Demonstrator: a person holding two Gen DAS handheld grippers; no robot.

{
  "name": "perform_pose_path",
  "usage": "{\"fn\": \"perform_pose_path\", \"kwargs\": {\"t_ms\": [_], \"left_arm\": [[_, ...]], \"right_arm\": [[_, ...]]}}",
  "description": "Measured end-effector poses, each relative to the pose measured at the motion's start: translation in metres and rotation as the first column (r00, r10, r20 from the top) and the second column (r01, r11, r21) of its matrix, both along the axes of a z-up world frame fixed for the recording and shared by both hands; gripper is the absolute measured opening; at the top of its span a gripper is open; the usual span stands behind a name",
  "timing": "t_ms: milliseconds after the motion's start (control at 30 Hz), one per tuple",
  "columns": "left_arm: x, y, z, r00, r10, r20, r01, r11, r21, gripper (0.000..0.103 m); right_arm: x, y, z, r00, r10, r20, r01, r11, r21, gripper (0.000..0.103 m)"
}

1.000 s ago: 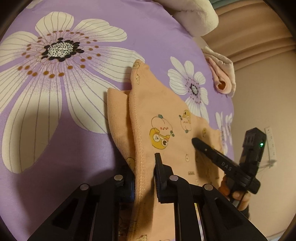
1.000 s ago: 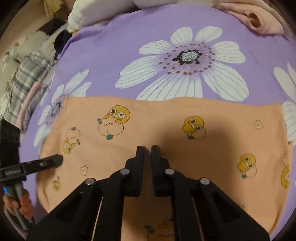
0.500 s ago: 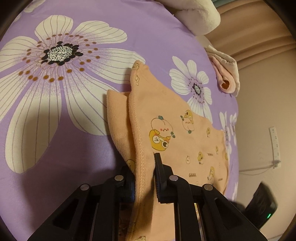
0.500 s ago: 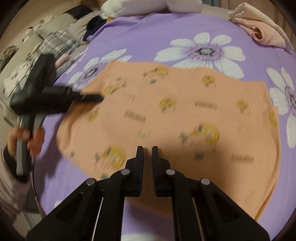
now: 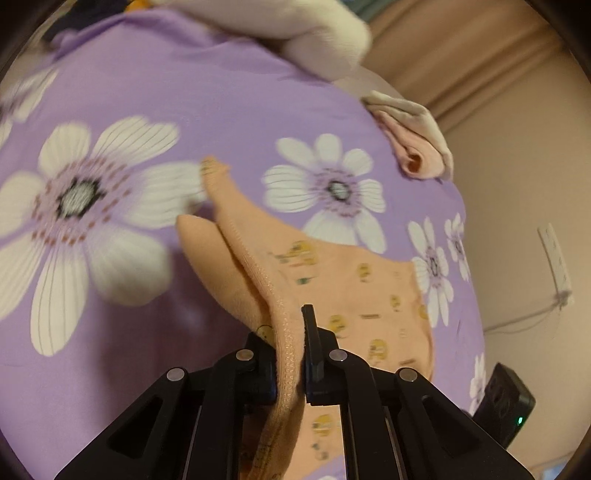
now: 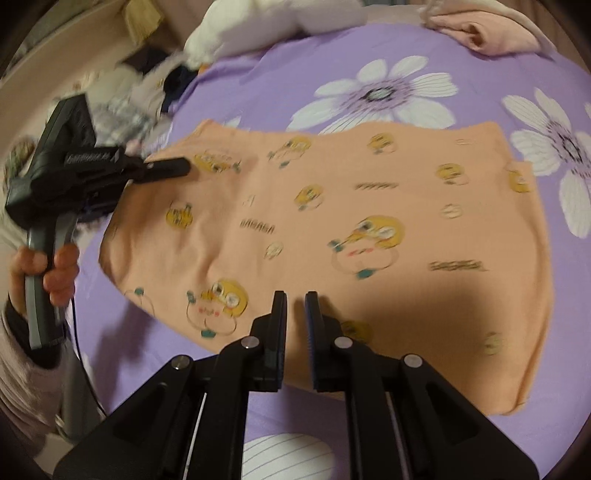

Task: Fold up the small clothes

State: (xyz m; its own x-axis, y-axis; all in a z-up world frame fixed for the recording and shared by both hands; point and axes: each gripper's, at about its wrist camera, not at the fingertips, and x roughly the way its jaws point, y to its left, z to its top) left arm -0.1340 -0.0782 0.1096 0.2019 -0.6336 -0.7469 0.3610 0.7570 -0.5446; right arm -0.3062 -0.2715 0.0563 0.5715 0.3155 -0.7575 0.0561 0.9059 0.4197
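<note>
A small orange garment (image 6: 332,229) printed with yellow chick cartoons lies spread on a purple flowered bedsheet (image 6: 480,51). My left gripper (image 5: 291,332) is shut on the stitched hem of the garment (image 5: 354,295) and lifts that edge into a fold. It also shows in the right wrist view (image 6: 162,168), pinching the garment's far left corner. My right gripper (image 6: 295,306) hovers over the garment's near edge, its jaws nearly together with nothing between them.
A folded pink cloth (image 5: 417,147) lies at the bed's far edge, also in the right wrist view (image 6: 487,33). A white pillow (image 5: 303,26) sits beyond. Loose clothes (image 6: 140,92) are piled at the left. A wall socket (image 5: 554,254) is on the right.
My right gripper has pulled back off the garment toward its near edge. My left gripper keeps its hold on the hem and has drawn it back and up.
</note>
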Motion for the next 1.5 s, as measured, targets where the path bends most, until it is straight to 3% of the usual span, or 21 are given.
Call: {"fn": "perform_pose_path", "kwargs": {"t_ms": [267, 467, 533, 633, 700, 800, 900, 1033, 1167, 1500], "left_arm": [[-0.024, -0.074, 0.026, 0.987, -0.144, 0.074, 0.137, 0.987, 0.083, 0.006], [-0.037, -0.129, 0.014, 0.972, -0.232, 0.05, 0.222, 0.964, 0.143, 0.006], [-0.043, -0.142, 0.004, 0.967, -0.255, 0.024, 0.249, 0.956, 0.157, 0.006], [-0.051, -0.158, -0.009, 0.96, -0.28, -0.021, 0.279, 0.945, 0.172, 0.009], [-0.055, -0.167, -0.019, 0.952, -0.299, -0.068, 0.306, 0.937, 0.169, 0.015], [-0.058, -0.169, -0.022, 0.941, -0.323, -0.1, 0.333, 0.936, 0.115, 0.015], [-0.06, -0.166, -0.018, 0.935, -0.341, -0.101, 0.349, 0.934, 0.082, 0.015], [-0.058, -0.148, -0.008, 0.947, -0.313, -0.069, 0.318, 0.946, 0.059, 0.015], [-0.057, -0.117, -0.006, 0.962, -0.268, -0.047, 0.271, 0.961, 0.06, 0.015], [-0.064, -0.047, -0.024, 0.987, -0.151, -0.05, 0.154, 0.985, 0.072, 0.015]], "right_arm": [[-0.01, -0.059, 0.004, 0.986, -0.162, 0.049, 0.153, 0.976, 0.153, 0.012], [-0.023, -0.092, -0.004, 0.965, -0.258, 0.046, 0.238, 0.937, 0.255, 0.013], [-0.027, -0.104, -0.009, 0.958, -0.285, 0.035, 0.262, 0.916, 0.303, 0.017], [-0.034, -0.121, -0.019, 0.942, -0.335, 0.012, 0.306, 0.875, 0.374, 0.033], [-0.039, -0.132, -0.024, 0.931, -0.366, 0.001, 0.33, 0.84, 0.43, 0.035], [-0.047, -0.144, -0.027, 0.917, -0.399, -0.007, 0.351, 0.799, 0.488, 0.038], [-0.052, -0.148, -0.027, 0.913, -0.407, -0.007, 0.352, 0.781, 0.516, 0.043], [-0.051, -0.147, -0.023, 0.918, -0.396, -0.001, 0.338, 0.784, 0.52, 0.044], [-0.04, -0.136, -0.017, 0.941, -0.338, 0.015, 0.283, 0.812, 0.51, 0.047], [0.021, -0.107, -0.023, 0.973, -0.22, -0.066, 0.23, 0.921, 0.316, 0.048]]}}
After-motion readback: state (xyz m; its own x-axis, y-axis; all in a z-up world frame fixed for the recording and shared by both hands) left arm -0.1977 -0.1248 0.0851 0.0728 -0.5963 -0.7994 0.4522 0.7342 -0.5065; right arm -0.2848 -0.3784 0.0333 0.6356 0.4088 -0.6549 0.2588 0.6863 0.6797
